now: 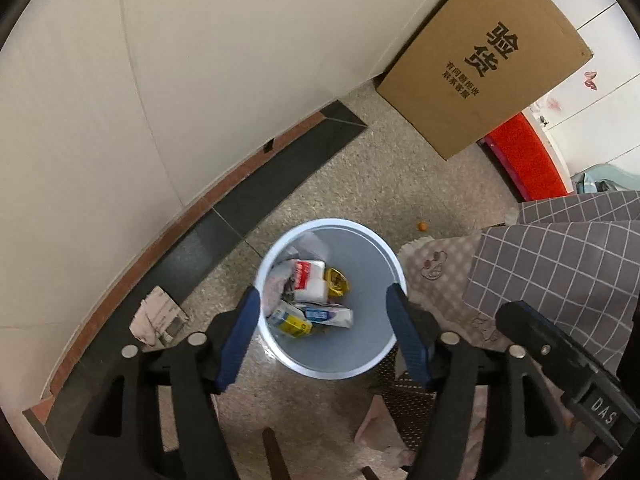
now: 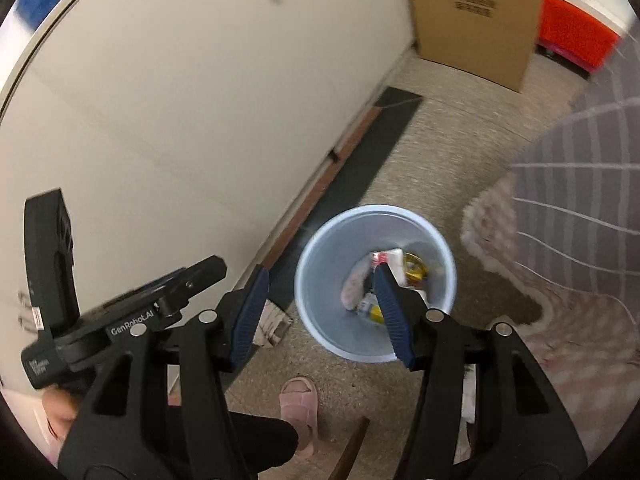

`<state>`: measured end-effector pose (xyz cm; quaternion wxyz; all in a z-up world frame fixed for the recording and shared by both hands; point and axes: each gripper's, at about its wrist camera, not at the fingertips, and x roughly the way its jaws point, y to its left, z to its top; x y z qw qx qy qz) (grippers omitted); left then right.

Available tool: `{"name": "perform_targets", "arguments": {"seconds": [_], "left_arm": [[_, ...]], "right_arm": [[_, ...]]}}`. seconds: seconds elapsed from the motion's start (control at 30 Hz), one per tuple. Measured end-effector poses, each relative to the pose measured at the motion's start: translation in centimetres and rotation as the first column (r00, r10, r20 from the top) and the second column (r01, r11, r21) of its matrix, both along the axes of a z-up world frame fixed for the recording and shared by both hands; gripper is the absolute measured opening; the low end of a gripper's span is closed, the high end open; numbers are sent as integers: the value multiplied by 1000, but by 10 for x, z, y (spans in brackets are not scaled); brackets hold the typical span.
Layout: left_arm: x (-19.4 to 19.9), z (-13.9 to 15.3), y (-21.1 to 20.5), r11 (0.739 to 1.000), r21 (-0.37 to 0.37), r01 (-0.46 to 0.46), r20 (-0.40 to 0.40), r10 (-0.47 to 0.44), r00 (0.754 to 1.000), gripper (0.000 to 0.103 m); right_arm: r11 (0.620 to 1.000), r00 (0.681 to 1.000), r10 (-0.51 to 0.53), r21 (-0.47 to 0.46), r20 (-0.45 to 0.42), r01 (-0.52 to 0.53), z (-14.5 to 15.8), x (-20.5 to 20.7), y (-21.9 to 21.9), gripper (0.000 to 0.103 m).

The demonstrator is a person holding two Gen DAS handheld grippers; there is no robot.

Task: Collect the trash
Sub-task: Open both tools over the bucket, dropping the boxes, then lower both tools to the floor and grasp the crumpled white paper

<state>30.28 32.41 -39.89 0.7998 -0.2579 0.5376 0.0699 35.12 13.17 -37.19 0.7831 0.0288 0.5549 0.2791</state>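
Both grippers hang over the bin, fingers spread and holding nothing.
The bin (image 1: 332,300) lies straight below the left gripper (image 1: 326,336), wrappers (image 1: 310,286) inside; the right gripper (image 2: 320,312) sits toward its near rim; a crumpled paper (image 1: 158,316) lies on the floor left.

1. Right gripper (image 2: 318,306) pointing steeply down over a pale blue bin (image 2: 320,312), jaws apart, nothing between the blue pads (image 2: 250,314).
2. Wrappers (image 2: 414,270) piled at the bin bottom.
3. Left gripper (image 2: 132,312) alongside, by the cream wall (image 2: 180,120).
4. Pink slipper (image 2: 300,412) on speckled floor (image 2: 440,152).
5. Cardboard box (image 2: 472,16) beyond; crumpled paper (image 2: 274,326) beside the bin.
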Motion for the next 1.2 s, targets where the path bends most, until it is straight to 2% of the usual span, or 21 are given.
{"name": "perform_targets", "arguments": {"seconds": [0.17,0.37,0.43,0.47,0.57,0.67,0.73,0.8,0.9,0.97,1.0,1.13,1.2], "left_arm": [[-18,-7,44,999,17,-36,12,36,999,70],[-51,-55,96,993,47,-106,-73,109,991,71],[-69,-82,120,983,-47,-179,-118,173,978,71],[-82,-96,134,966,-95,-239,-111,228,967,71],[-107,-129,156,938,-89,-335,-122,323,938,71],[-126,-187,166,925,-80,-372,-200,351,915,71],[-141,-233,169,908,-87,-409,-255,377,890,71],[-157,-280,173,878,-123,-463,-303,411,860,71],[-179,-344,179,838,-135,-529,-370,452,811,71],[-184,-370,177,833,-130,-538,-384,458,802,70],[-186,-388,178,826,-135,-548,-392,463,795,66],[-198,-432,183,773,-170,-611,-420,504,755,60],[-201,-446,185,756,-182,-628,-416,520,746,58]], "right_arm": [[989,990,141,40,-17,-141,-30,-7,57,56],[944,940,329,41,-91,-327,-97,-25,124,58],[926,918,378,37,-122,-377,-125,-31,147,58],[916,906,400,33,-139,-400,-143,-35,160,58],[904,888,421,14,-184,-426,-185,-42,185,58],[908,878,398,-20,-264,-418,-246,-48,209,58],[907,868,389,-39,-308,-420,-281,-54,219,58],[901,854,384,-61,-350,-430,-319,-59,229,58],[893,841,374,-94,-392,-441,-366,-61,241,58],[887,836,380,-99,-396,-451,-382,-60,247,58],[876,831,400,-106,-387,-471,-391,-61,253,58],[835,804,470,-113,-363,-539,-415,-67,275,58],[815,794,498,-125,-348,-566,-429,-69,285,58]]}}
